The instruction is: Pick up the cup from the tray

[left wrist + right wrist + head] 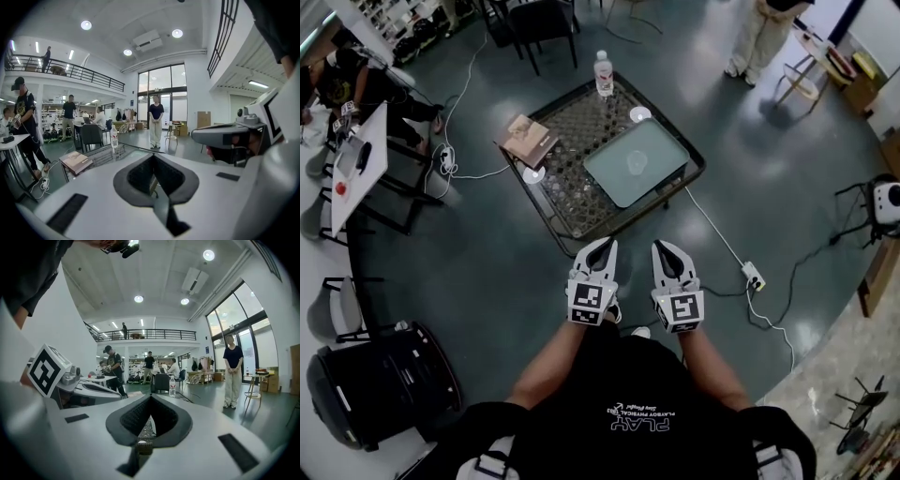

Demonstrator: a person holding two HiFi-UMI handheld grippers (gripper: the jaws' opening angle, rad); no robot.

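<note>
Pale grey-green rectangular plastic tray (664, 171), clear see-through cup (636, 162), black metal lattice-patterned table (572, 208), brown hardcover book (528, 139), clear plastic bottle (603, 73) with red label, white left gripper (602, 246) and white right gripper (667, 247), black jaws, black-and-white square-marker cubes, dark teal floor (487, 244)

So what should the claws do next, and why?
Probably move the right claw forward toward the cup on the tray. It and the left claw are shut, empty, and well short of the table.
</note>
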